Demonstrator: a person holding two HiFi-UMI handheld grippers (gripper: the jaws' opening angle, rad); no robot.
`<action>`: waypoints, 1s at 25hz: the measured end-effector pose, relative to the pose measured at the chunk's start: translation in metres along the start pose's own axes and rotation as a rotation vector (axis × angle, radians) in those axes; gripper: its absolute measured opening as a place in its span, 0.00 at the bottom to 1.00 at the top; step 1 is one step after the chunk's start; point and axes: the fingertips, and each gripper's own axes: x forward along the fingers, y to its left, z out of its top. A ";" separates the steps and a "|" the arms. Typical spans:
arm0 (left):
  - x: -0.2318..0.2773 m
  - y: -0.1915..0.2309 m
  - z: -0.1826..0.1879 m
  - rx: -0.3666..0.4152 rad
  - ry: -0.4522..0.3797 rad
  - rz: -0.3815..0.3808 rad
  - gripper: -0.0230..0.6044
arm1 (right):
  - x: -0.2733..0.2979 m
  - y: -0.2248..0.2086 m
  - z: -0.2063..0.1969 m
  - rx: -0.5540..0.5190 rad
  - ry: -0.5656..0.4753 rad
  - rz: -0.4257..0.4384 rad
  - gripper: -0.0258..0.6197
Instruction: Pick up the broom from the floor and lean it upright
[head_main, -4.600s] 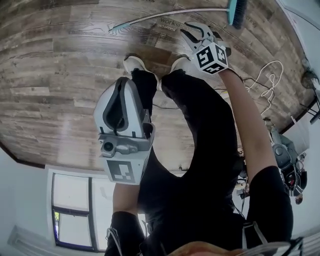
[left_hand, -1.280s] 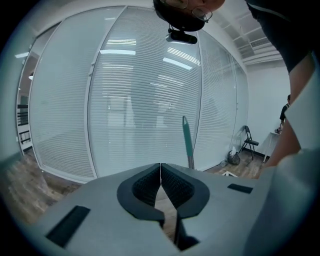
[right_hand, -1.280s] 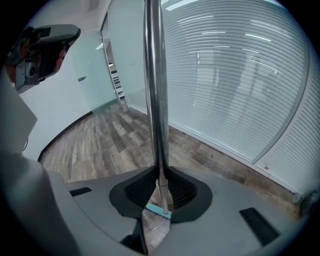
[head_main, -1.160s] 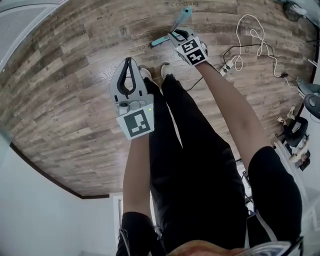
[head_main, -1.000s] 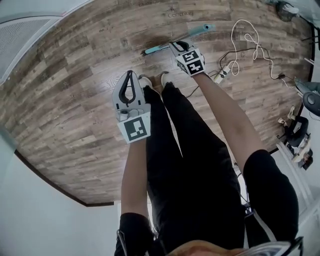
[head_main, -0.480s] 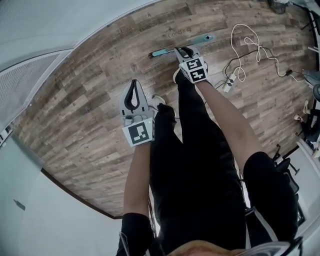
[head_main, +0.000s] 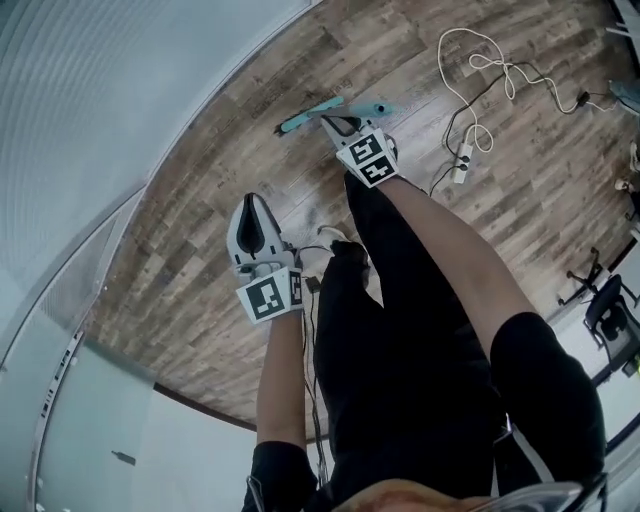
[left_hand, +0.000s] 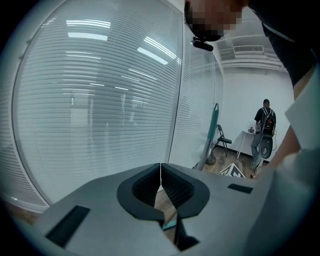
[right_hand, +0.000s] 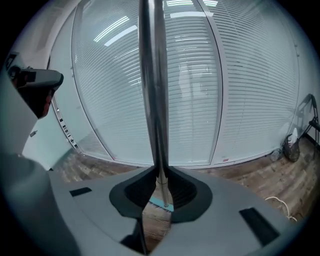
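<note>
Two jaws of our right gripper (right_hand: 159, 186) clamp the broom (right_hand: 154, 100); we see its pole rising upright between them, teal head below. Our head view shows only teal ends either side of that gripper. Our left gripper (left_hand: 161, 180) is clenched, empty.

I count two claws, my left claw (head_main: 250, 201) and right claw (head_main: 327, 121), one broom (head_main: 300, 121) (teal head) and one white cable (head_main: 485, 95), far right.
</note>
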 end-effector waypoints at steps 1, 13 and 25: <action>0.014 -0.005 0.002 -0.002 0.010 -0.016 0.07 | 0.004 -0.009 0.003 -0.012 0.004 0.000 0.17; 0.140 -0.048 0.043 -0.007 0.020 -0.125 0.07 | 0.065 -0.107 0.001 -0.057 0.109 -0.030 0.17; 0.222 -0.053 0.042 0.021 0.055 -0.285 0.07 | 0.151 -0.205 0.058 0.084 0.005 -0.172 0.17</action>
